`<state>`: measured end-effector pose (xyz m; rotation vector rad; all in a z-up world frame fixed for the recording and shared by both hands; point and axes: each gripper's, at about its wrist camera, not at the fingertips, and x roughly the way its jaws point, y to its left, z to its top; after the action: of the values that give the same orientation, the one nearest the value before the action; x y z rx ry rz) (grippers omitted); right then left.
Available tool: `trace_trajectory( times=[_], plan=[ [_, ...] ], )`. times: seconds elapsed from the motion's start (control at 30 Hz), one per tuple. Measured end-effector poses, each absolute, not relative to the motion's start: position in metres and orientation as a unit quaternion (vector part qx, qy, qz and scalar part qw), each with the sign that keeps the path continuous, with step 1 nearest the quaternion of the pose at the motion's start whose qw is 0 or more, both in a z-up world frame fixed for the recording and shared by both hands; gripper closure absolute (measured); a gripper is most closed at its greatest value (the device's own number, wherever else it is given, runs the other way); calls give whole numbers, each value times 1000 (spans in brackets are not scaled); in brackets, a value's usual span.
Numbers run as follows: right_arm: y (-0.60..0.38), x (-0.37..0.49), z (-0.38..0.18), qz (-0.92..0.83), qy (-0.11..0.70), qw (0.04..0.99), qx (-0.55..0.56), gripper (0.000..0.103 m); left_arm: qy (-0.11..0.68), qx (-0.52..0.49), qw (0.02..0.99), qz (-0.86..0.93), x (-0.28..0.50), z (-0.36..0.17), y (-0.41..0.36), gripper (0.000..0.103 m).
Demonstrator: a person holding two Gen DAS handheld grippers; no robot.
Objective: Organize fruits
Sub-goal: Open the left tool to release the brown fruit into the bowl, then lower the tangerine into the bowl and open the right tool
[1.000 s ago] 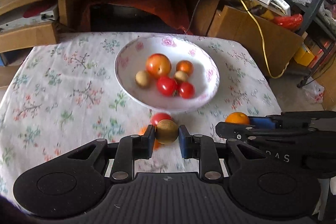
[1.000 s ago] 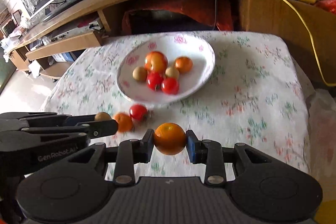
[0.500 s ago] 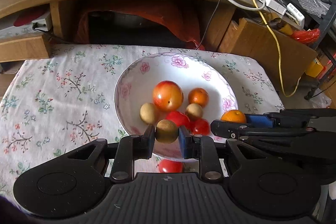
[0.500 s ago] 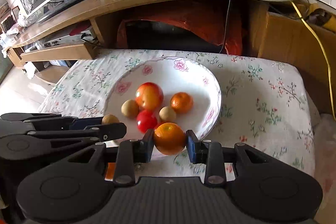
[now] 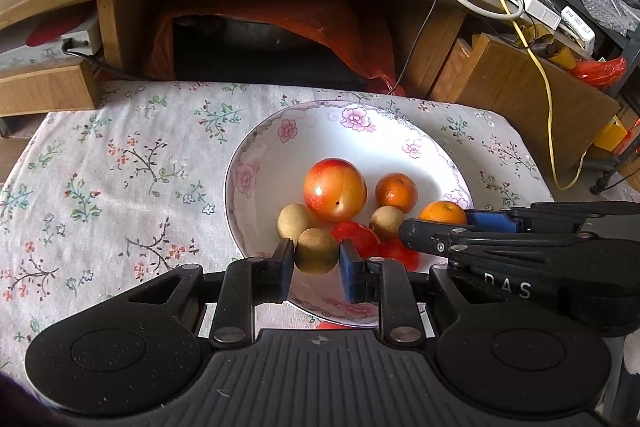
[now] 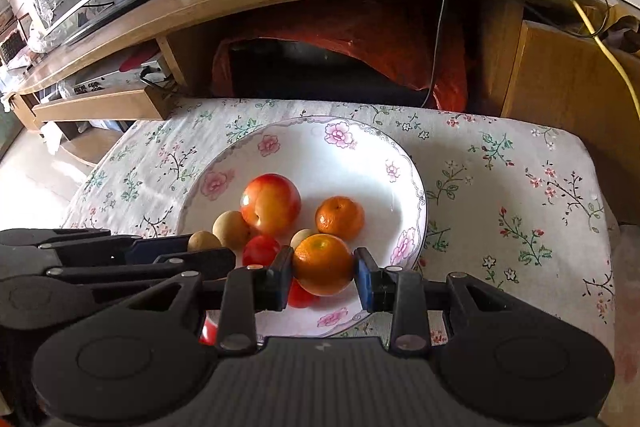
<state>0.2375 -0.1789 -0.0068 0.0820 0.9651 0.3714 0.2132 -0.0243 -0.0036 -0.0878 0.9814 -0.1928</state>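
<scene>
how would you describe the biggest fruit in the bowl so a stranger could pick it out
Find the white flowered bowl on the floral tablecloth. In its middle lies a red-and-yellow peach, smooth and glossy, far larger than the small orange, tan longans and red tomatoes around it.

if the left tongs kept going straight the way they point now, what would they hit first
Probably the red tomatoes in the bowl, just beyond the brown fruit that the left tongs hold; depth is hard to judge.

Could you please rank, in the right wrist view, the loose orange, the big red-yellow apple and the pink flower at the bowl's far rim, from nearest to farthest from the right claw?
1. Loose orange, in the bowl just beyond the right claw.
2. Big red-yellow apple, farther back and left.
3. Pink flower, at the far rim.
</scene>
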Motion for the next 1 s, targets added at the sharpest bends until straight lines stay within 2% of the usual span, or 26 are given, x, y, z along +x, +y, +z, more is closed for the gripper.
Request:
trace_trajectory(
  times=[0.53,1.0],
  plan=[
    [-182,238,-6,174,460,869,56,70,457,-51,883,-91,212,4,-23,62],
    [-187,237,-3,167,456,872,61,70,454,-40,886,-91,208,6,-26,57]
  ],
)
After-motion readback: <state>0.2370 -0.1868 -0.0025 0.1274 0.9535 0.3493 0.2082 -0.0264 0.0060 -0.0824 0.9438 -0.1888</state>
